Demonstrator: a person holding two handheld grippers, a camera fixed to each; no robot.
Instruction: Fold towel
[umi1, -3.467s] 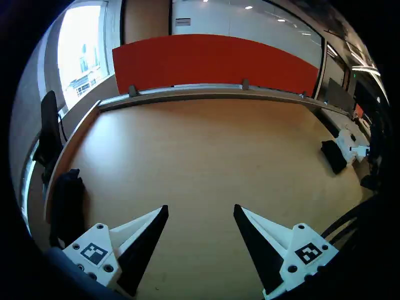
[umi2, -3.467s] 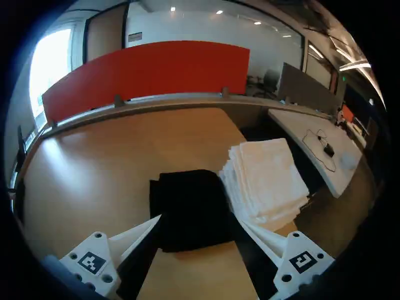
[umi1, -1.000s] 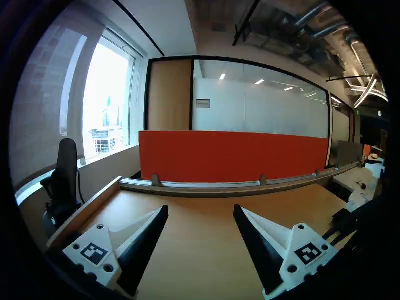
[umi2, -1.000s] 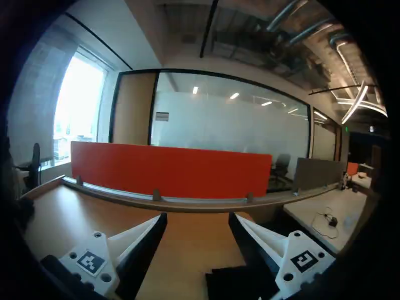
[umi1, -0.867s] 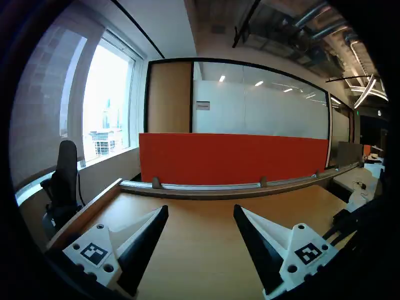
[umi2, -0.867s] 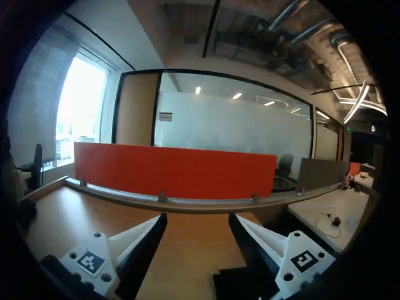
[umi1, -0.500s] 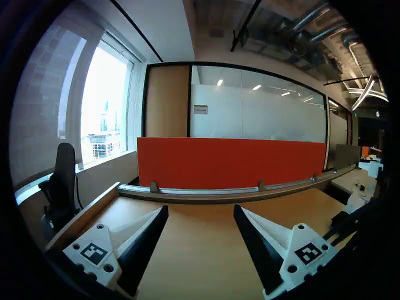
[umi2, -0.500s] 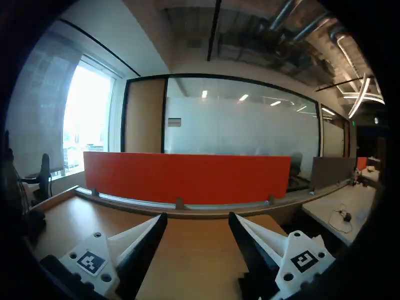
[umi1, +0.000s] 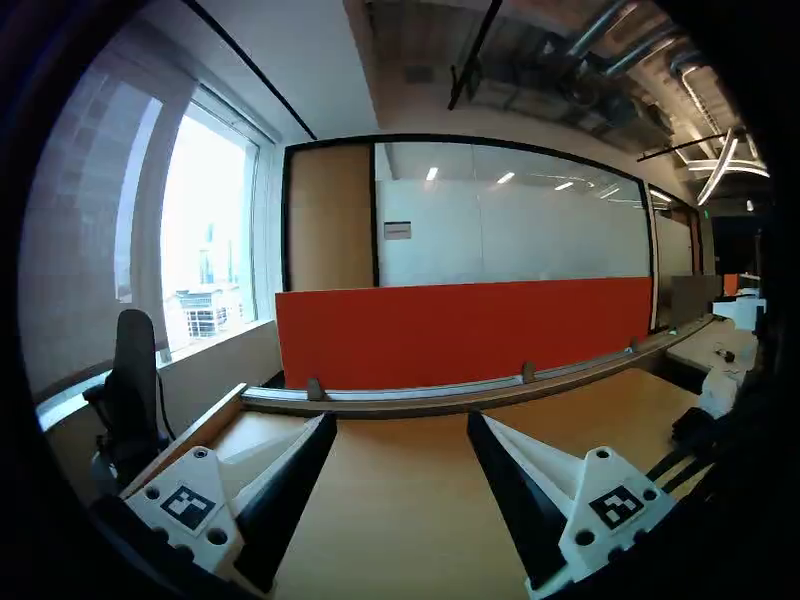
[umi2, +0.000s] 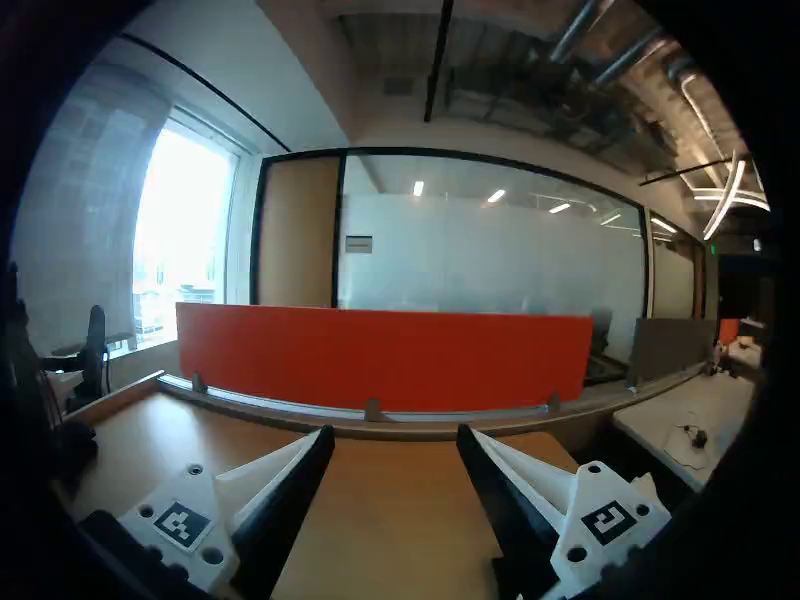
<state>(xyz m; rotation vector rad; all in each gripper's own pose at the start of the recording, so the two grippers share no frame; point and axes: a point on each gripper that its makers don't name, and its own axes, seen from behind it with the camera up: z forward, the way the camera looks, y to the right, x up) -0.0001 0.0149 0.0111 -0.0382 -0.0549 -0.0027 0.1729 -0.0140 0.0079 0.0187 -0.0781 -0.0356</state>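
Note:
In the left gripper view my left gripper (umi1: 400, 445) is open, with nothing between its fingers, held low over the wooden table (umi1: 400, 510). At the far right edge of that view lie a small dark folded towel (umi1: 690, 428) and a white towel stack (umi1: 718, 390), both well away from the left gripper. In the right gripper view my right gripper (umi2: 395, 450) is also open and holds nothing, pointing level across the table (umi2: 390, 520) toward the red divider (umi2: 390, 355).
A red divider (umi1: 460, 330) on a metal rail closes the table's far edge. A dark office chair (umi1: 130, 385) stands at the left by the window. A white side table (umi2: 690, 420) with a cable lies to the right. A dark object (umi2: 70, 440) sits at the left.
Both grippers have tilted up from looking down on the table to looking level at the room. The black towel and white stack have slid out of the right gripper view's bottom. Both stay open.

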